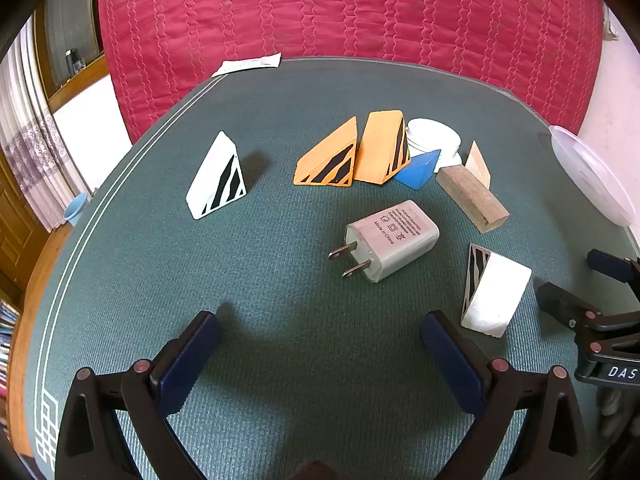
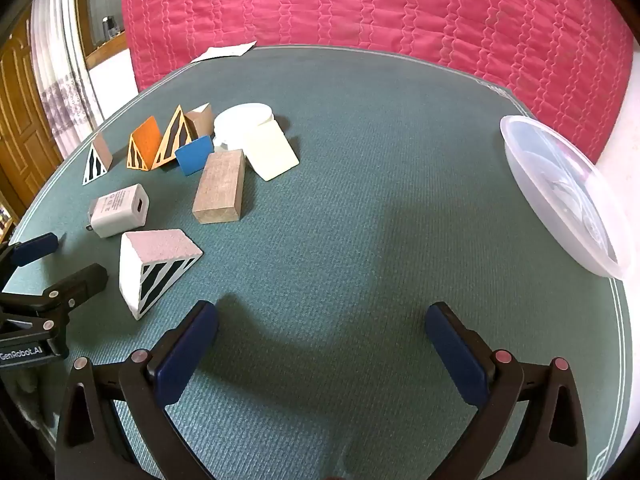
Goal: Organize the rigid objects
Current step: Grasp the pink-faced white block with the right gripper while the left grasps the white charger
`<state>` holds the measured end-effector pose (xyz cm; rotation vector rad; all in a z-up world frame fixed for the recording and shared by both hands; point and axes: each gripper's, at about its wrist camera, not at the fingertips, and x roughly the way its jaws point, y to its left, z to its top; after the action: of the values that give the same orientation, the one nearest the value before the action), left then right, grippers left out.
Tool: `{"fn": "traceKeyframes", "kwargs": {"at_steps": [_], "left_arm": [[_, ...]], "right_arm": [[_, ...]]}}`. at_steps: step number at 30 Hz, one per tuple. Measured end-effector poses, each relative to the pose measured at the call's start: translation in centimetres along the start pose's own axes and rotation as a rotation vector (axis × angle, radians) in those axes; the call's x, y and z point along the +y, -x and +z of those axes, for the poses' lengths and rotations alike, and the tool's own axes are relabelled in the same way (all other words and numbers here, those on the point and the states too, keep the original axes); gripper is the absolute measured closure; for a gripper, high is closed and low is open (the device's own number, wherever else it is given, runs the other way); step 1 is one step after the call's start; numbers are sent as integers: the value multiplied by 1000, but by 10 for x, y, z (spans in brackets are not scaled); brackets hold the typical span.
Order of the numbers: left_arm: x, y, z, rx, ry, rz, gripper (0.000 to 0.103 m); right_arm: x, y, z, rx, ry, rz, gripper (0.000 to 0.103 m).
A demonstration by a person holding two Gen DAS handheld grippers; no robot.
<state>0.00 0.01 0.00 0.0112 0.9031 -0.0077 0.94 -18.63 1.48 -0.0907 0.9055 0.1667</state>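
Green felt covers the table (image 2: pixel 360 160), and nothing has been sorted yet, as far as can be judged; the clear plastic tub (image 2: pixel 568 196) at the right edge looks empty, though its inside is only partly seen. Every piece is spread over the left half of the cloth: a white striped wedge (image 1: pixel 218 176) stands apart; two orange striped wedges (image 1: pixel 352 156) are set touching; a blue block (image 1: pixel 418 170), a white round lid (image 1: pixel 434 136) and a cream tile (image 2: pixel 270 152) are bunched behind a wooden block (image 1: pixel 472 198); a phone charger (image 1: pixel 390 240) lies nearer; a second white wedge (image 2: pixel 156 268) sits just beside the left gripper (image 1: pixel 320 344). Both the left gripper and the right gripper (image 2: pixel 322 336) are held spread wide, angled down over bare cloth, nothing between the fingers; the whole job is judged left to do.
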Motion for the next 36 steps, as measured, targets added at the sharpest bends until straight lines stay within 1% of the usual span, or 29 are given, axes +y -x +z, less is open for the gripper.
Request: {"fn": "traceKeyframes", "kwargs": {"at_steps": [4,6,8,9,11,13,15,18,20,22,24,28,30,33,36], "left_arm": [[0,0,0,0,-2,2,0],[0,0,0,2,-2,2,0],[0,0,0,5,-4,1,0],[0,0,0,7,-5,0,0],[0,1,-1,5,-9,-3,0],[0,2,-2,8,-21,-21,0],[5,1,-2,16,-36,-34,0],[5,1,-1,23,-57,-33,0],[7,3,-2,18,-56,-16,0],[10,6,-2,4,-56,7,0],[15,10,-1,-14,-50,29,0],[31,21,1,-52,-10,43,0],[38,24,3,-63,5,52,0],[48,26,6,-68,29,63,0],[56,25,7,-65,50,68,0]], "right_arm": [[-7,2,-1,4,15,10,0],[-12,-3,3,25,18,21,0],[-12,-3,3,23,27,14,0],[-5,-2,1,17,30,1,0],[-2,-1,-1,11,28,7,0],[-6,1,-3,5,25,21,0],[-7,5,-7,-6,27,54,0],[-4,11,-9,-14,11,126,3],[4,15,-11,-15,17,180,7],[17,19,-12,-16,49,231,9],[28,21,-11,-17,83,248,9],[43,16,-6,14,111,296,20],[50,14,-2,18,116,305,22],[56,11,4,24,118,320,25],[66,9,6,21,128,313,27]]}}
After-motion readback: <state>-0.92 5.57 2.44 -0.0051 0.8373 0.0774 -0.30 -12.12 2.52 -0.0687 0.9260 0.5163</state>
